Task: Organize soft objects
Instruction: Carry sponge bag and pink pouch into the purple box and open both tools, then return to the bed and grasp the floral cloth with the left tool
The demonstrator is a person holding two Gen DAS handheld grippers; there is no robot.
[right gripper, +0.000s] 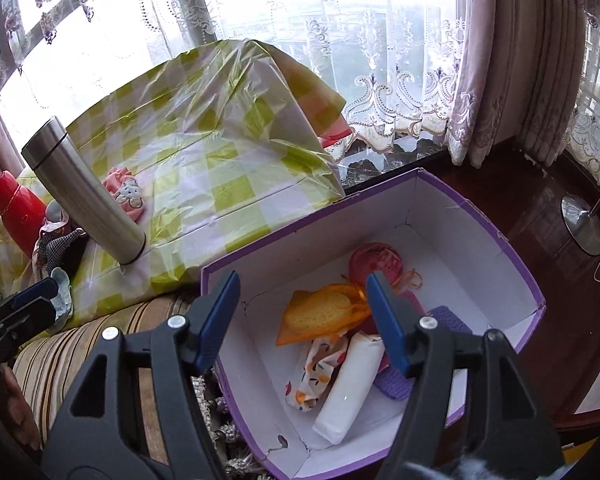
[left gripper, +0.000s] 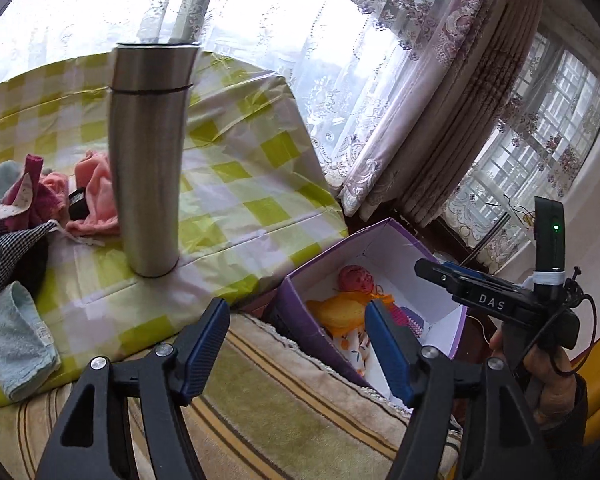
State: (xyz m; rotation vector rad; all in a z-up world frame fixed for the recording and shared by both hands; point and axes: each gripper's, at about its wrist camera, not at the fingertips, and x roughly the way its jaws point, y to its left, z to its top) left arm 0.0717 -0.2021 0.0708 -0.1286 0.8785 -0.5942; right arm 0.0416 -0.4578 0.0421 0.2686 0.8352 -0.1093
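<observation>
**Two empty grippers, several soft pieces already lying in the purple box**

Two grippers are standing with their blue-padded jaws wide apart, and nothing is sitting between them. The right gripper [right gripper: 302,318] is hanging over the purple cardboard box with white inside [right gripper: 452,240], which is resting low beside the table with the green-and-white checked plastic cloth [right gripper: 220,184]. Inside the box several soft things are lying together: an orange mesh pouch with a yellow sponge [right gripper: 324,312], a pink round ball [right gripper: 374,262], a white folded pack [right gripper: 350,392], a small printed cloth [right gripper: 318,364] and a purple knitted pad [right gripper: 450,318].

The left gripper [left gripper: 298,346] is pointing down over the striped cushion [left gripper: 292,400], between the table and the box. On the table more soft pieces are waiting: a light blue folded towel [left gripper: 16,340] near the table edge, a pink fleece cloth [left gripper: 94,196] behind the tall steel flask [left gripper: 148,160], and a dark checked fabric [left gripper: 8,248] with a magenta cloth [left gripper: 28,192] beside it.

I am judging that the blue towel is the nearest piece for the left gripper. It looks light, limp and not fragile, so it will be sagging when lifted. Pinching it across the thick folded edge seems best, so that all layers are coming up together. The steel flask is standing close to the pink cloth and could be tipped over.
</observation>
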